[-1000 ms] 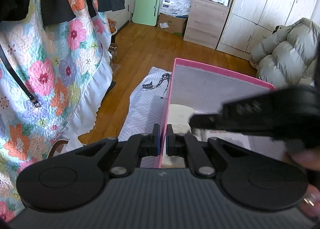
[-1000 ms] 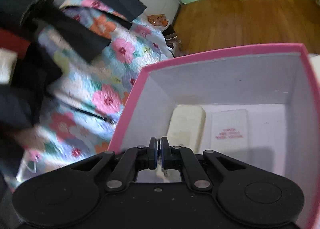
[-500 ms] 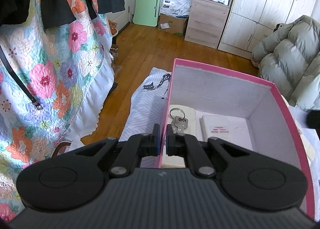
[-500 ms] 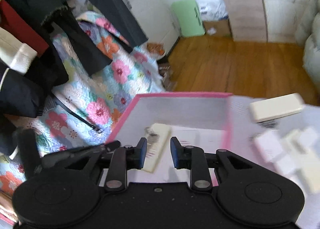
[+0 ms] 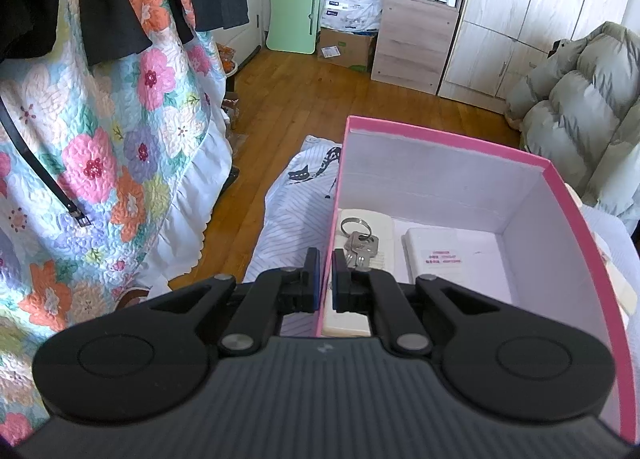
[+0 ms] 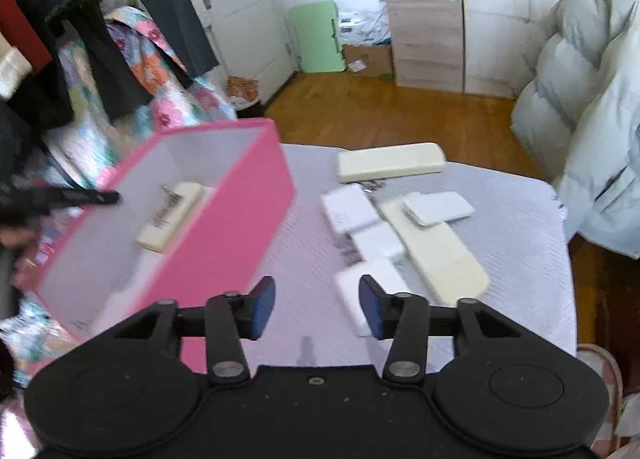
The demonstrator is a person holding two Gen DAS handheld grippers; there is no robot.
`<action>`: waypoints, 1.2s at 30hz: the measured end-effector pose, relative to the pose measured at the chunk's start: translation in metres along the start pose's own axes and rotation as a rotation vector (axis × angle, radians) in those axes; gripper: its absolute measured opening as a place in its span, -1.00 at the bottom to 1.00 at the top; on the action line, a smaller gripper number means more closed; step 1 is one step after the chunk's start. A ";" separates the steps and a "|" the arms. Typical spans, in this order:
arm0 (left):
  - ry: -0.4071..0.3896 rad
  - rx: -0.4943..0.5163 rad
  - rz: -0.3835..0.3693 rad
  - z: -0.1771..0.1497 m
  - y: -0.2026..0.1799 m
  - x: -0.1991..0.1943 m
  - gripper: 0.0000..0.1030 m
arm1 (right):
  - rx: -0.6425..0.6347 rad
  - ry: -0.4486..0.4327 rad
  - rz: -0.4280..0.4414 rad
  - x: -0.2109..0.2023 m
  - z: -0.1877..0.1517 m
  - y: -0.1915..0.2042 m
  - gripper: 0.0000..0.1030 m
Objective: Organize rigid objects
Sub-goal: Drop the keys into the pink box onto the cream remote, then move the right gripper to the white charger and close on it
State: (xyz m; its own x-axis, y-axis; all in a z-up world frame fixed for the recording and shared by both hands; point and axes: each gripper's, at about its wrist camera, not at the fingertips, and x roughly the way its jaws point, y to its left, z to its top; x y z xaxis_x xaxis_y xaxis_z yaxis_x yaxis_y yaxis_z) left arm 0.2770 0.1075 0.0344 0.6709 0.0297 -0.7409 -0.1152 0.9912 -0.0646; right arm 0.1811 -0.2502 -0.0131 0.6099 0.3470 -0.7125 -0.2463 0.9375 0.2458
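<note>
Left claw (image 5: 325,283) pinches pink cardboard box (image 5: 448,147) side wall. Right claw (image 6: 316,309) empty, jaws just opening, above bed's white blocks (image 6: 350,211).

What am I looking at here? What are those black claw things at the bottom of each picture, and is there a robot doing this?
No robot: a person holds a two-finger gripper in each hand, and each gripper carries a camera looking along its fingers. In the left view, the left gripper is clamped on the wall of the pink box, steadying it. Inside the box lie keys on a cream block, beside a white packet. In the right view, the right gripper has just been opening, with nothing between its fingers. It hangs over the grey cover beside the box, where more cream and white blocks wait to be sorted.
</note>
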 end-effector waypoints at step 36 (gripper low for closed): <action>-0.009 0.026 0.015 0.001 0.002 -0.003 -0.91 | -0.112 0.076 -0.132 0.088 -0.028 -0.008 0.31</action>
State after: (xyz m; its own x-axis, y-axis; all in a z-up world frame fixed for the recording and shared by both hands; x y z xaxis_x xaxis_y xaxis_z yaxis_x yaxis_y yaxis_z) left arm 0.2759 0.1092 0.0371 0.6757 0.0460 -0.7357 -0.1069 0.9936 -0.0361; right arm 0.2156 -0.2278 -0.0961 0.5852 0.2140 -0.7821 -0.2526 0.9647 0.0749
